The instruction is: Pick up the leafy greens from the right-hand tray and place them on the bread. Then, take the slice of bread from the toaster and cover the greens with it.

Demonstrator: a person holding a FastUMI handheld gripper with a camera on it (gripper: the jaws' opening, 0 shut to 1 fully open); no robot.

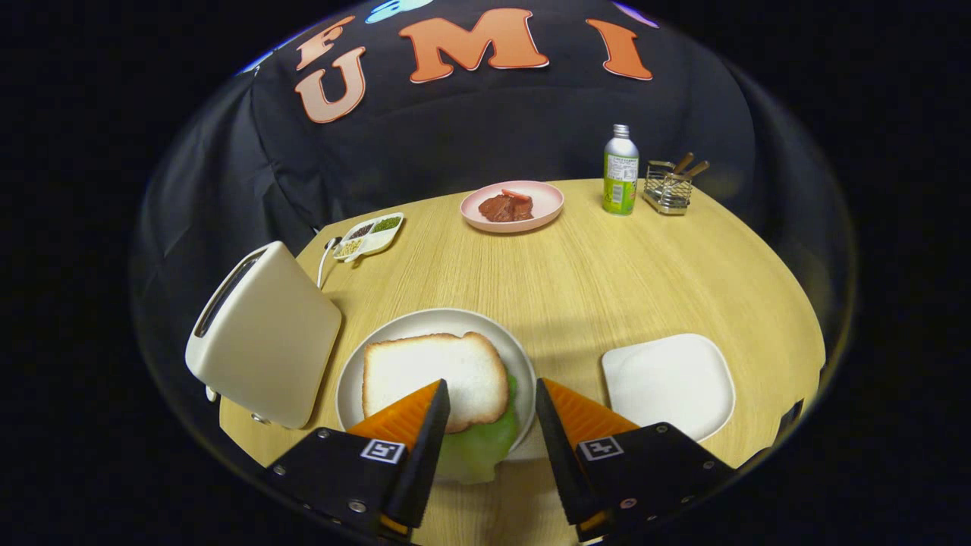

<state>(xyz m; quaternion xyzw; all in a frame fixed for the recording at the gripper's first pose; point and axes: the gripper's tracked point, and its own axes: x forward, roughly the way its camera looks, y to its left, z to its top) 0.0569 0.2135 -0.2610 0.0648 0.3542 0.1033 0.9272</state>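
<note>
The gripper (491, 406) is released, holding nothing. The bread (432, 375) lies on the greens (478, 447) on the plate (379, 341) near the table's (607, 265) near edge, just ahead of the fingers. The toaster (265, 334) stands left; the tray (667, 383) lies right.

Nothing legible can be read here. The bottle (621, 171) standing on the tabletop (592, 280) beside the wire rack (667, 188) carries a green and white label, but its print is too small to make out. Each finger of the gripper (491, 400) bears a square black-and-white marker, a coded pattern with no letters.
</note>
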